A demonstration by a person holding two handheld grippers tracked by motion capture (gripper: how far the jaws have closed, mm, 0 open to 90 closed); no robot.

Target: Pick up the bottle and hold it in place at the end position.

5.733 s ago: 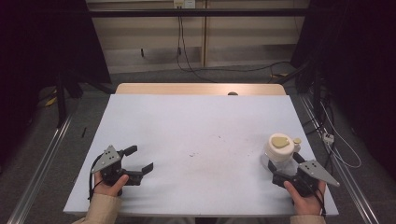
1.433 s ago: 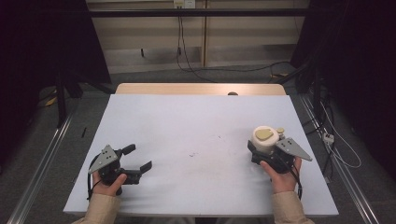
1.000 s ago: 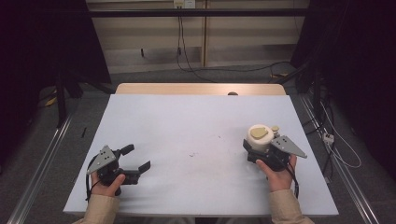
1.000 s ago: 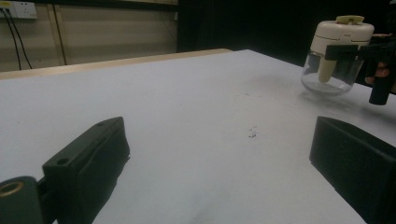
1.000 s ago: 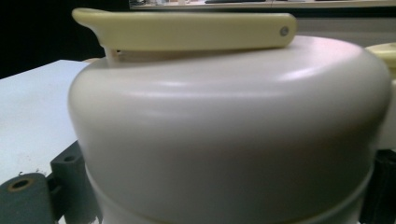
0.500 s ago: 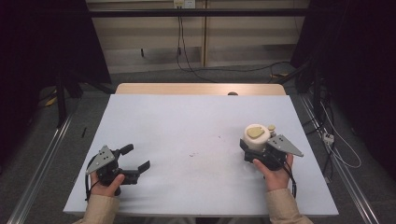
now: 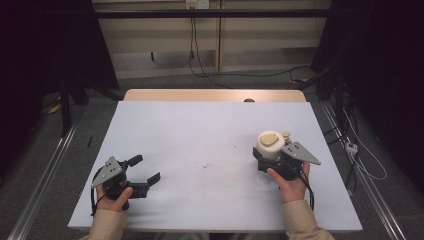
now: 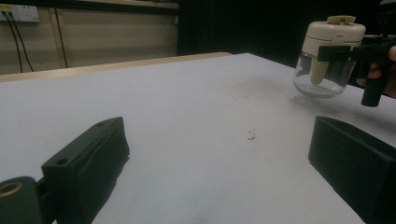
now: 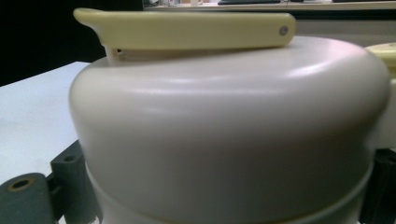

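Note:
A jar (image 7: 270, 144) with a clear glass body and a cream lid with a flat yellowish handle sits at the right of the white table (image 7: 200, 135). My right gripper (image 7: 269, 156) is shut on it just below the lid, one jaw on each side. In the left gripper view the jar (image 8: 327, 56) is upright and low over the table; whether it touches I cannot tell. The lid (image 9: 224, 126) is very close in the right gripper view. At the front left my left gripper (image 7: 146, 169) rests open, its jaws (image 8: 219, 158) wide apart and holding nothing.
Small dark specks (image 7: 206, 165) mark the table's middle. A wooden strip (image 7: 210, 95) runs along the far edge, with cables on the floor beyond. Metal rails (image 7: 45, 175) flank the table on both sides.
My right gripper has carried the jar from the front right corner leftward and farther from the front edge. The left gripper has barely shifted.

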